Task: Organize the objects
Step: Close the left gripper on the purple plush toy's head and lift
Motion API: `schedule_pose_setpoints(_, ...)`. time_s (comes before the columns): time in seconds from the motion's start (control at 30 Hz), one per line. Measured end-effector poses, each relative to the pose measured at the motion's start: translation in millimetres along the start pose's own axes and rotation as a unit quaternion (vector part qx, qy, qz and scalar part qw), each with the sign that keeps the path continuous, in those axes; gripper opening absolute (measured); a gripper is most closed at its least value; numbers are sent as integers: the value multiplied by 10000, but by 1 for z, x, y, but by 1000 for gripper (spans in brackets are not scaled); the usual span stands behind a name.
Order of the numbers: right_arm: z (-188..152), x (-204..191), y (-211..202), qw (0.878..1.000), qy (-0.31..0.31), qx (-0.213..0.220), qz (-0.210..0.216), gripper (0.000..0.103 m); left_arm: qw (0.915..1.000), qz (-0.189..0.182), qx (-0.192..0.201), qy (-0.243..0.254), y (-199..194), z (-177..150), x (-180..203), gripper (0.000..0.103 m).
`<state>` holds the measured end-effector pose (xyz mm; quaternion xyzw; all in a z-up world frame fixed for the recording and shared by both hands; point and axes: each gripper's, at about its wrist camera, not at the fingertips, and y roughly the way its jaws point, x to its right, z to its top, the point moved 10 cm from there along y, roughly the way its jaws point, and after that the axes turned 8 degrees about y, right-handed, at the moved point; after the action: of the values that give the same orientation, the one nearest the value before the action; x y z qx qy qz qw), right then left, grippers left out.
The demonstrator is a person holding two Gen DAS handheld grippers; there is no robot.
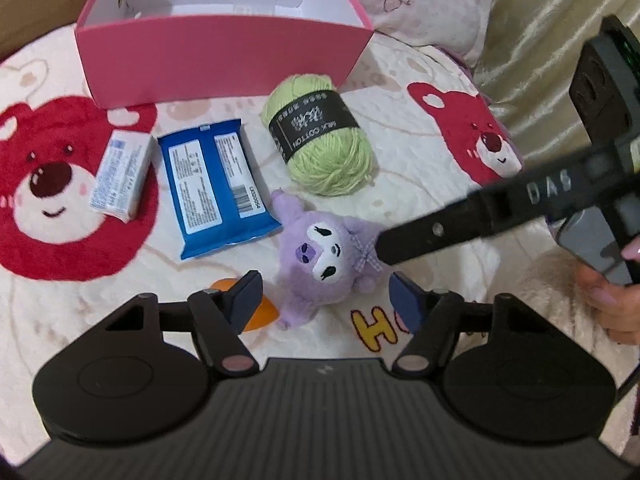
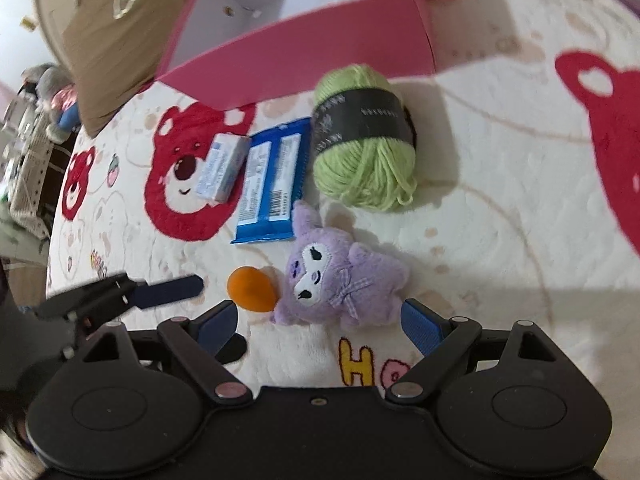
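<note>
Five loose things lay on the blanket (image 1: 400,92) near the pink box (image 1: 224,56). My left hand-held gripper (image 1: 324,300) and right hand-held gripper (image 2: 320,320), both released, straddled the purple plush (image 2: 340,284), probably readying a grasp.

black hand-held gripper (image 1: 326,300), blue pads (image 1: 404,300).

plush toy (image 1: 324,256) fuzzy | box (image 1: 224,60) matt card | wipes pack (image 1: 216,188) glossy
</note>
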<state>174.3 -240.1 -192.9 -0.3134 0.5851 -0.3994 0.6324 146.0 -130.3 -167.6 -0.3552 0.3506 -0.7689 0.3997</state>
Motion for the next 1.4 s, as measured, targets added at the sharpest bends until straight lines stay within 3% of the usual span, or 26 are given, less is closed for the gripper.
schedule_pose_setpoints(0.07, 4, 4, 7, 9998, 179, -61, 25, 91, 10000, 46, 15, -60, 9, -2, -3, 60)
schedule_pose_setpoints(0.53, 17, 21, 51, 9980, 557, -219, -208, 88, 9996, 166, 206, -74, 53, -9, -11, 55)
schedule_pose_setpoints(0.63, 16, 25, 61, 9970, 672, -221, -317, 77, 9994, 172, 276, -133, 60, -9, -14, 55)
schedule_pose_setpoints(0.73, 18, 29, 69, 9954, 870, -110, -392, 73, 9991, 129, 365, -174, 65, -8, -13, 54)
schedule_pose_setpoints(0.8, 20, 28, 68, 9956, 846, -11, -415, 71, 9990, 39, 392, -211, 67, -8, -11, 49)
schedule_pose_setpoints(1.13, 20, 27, 71, 9961, 768, -57, -438, 69, 9987, 58, 444, -254, 72, -10, -8, 49)
schedule_pose_setpoints(1.27, 17, 14, 69, 9977, 249, 86, -623, 65, 9989, 52, 430, -178, 69, -11, -7, 48)
schedule_pose_setpoints(1.4, 19, 12, 64, 9980, 140, 187, -585, 63, 9982, -83, 523, -265, 65, -8, -10, 45)
